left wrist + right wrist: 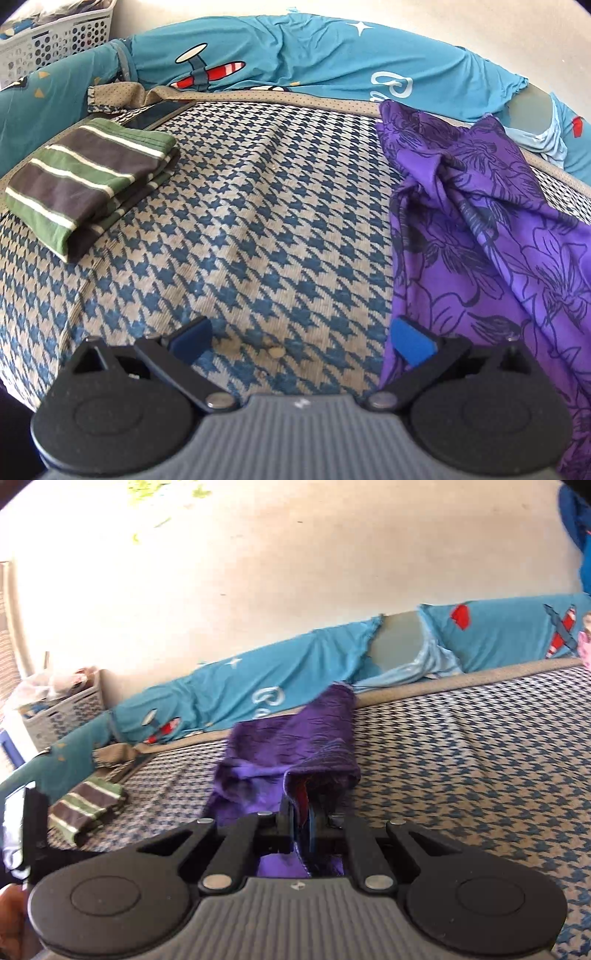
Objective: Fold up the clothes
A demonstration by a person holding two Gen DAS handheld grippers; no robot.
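Note:
A purple floral garment (480, 229) hangs bunched over the right side of the houndstooth bed cover (240, 221). My left gripper (299, 339) is open and empty just above the cover, its right pad (412, 341) at the garment's left edge. In the right wrist view my right gripper (301, 823) is shut on the purple garment (291, 749), which drapes forward over the fingers and down onto the bed. A folded green, brown and white striped garment (92, 181) lies at the left of the bed; it also shows in the right wrist view (86, 806).
A dark phone (159, 112) lies just beyond the striped garment. Teal printed bedding (295, 51) runs along the wall at the back. A white perforated laundry basket (55, 40) stands at the far left corner. The houndstooth cover (461, 746) stretches to the right.

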